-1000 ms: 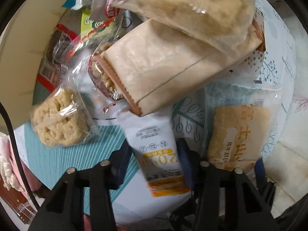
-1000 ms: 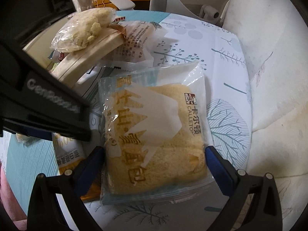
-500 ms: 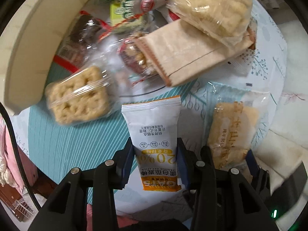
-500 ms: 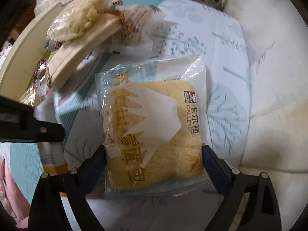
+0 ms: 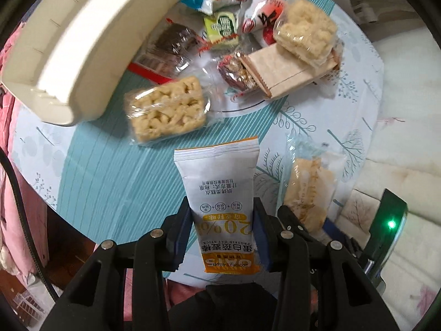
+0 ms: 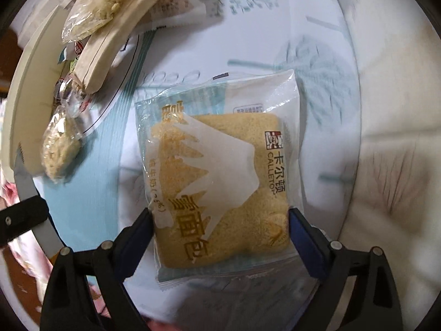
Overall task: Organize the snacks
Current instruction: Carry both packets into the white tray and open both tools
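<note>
My left gripper (image 5: 222, 230) is shut on a white and orange oat bar packet (image 5: 220, 190) and holds it above the round table (image 5: 110, 182). My right gripper (image 6: 220, 234) is shut on a clear bag with a square yellow bread (image 6: 220, 176) and holds it above the table's right part; the same bread bag shows in the left wrist view (image 5: 308, 190). A pile of snacks lies further back: a puffed rice cake (image 5: 165, 113), a beige paper packet (image 5: 286, 74), a second rice cake (image 5: 306, 33) and several small wrapped snacks (image 5: 220, 27).
A cream plastic tray (image 5: 80, 41) lies at the table's far left edge. A pale sofa cushion (image 6: 391, 165) is to the right of the table. Pink fabric (image 5: 16, 193) is at the left, below the table edge.
Both grippers have risen and pulled back from the snack pile, each with its packet. The pile and the tray now look smaller and farther away.
</note>
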